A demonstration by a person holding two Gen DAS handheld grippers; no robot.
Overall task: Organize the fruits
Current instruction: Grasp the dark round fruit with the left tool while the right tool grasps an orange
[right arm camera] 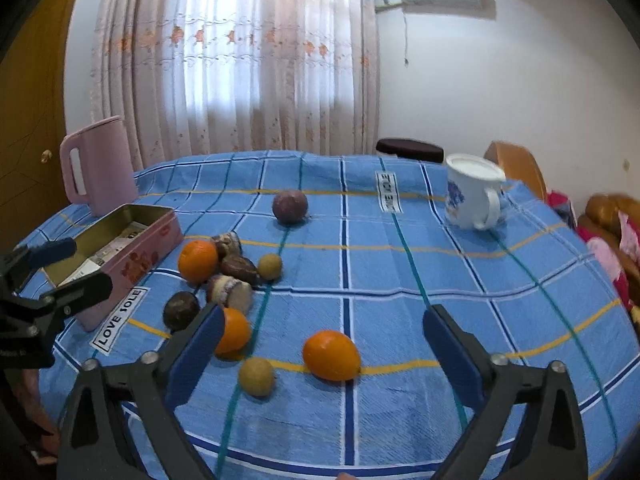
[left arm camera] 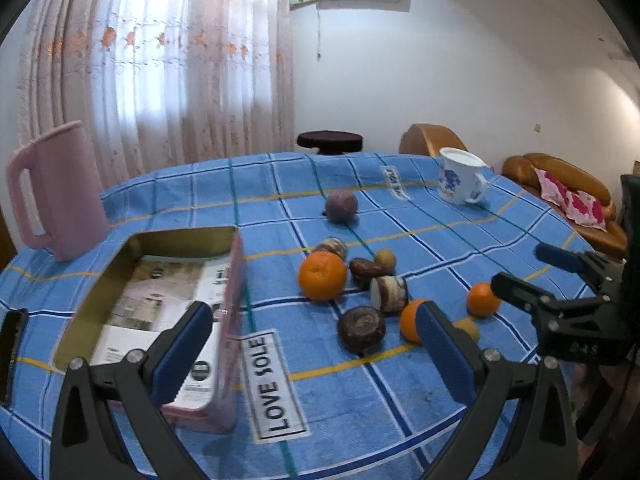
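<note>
Fruits lie on a blue checked tablecloth [right arm camera: 400, 272]. Three oranges [right arm camera: 331, 355] [right arm camera: 197, 261] [right arm camera: 234, 330], several dark brown fruits [right arm camera: 181, 310], two small yellow-brown fruits [right arm camera: 256, 376] and a purple round fruit [right arm camera: 290, 206] are scattered there. An open pink tin [left arm camera: 168, 304] holds papers. My left gripper [left arm camera: 316, 356] is open and empty, beside the tin and before the fruit pile [left arm camera: 362, 328]. My right gripper [right arm camera: 320, 356] is open and empty, its fingers either side of the nearest orange.
A pink jug [left arm camera: 60, 192] stands at the back left by the tin. A white patterned mug [right arm camera: 472, 192] stands at the back right. A brown sofa [left arm camera: 560, 196] and a dark stool [left arm camera: 330, 142] lie beyond the table.
</note>
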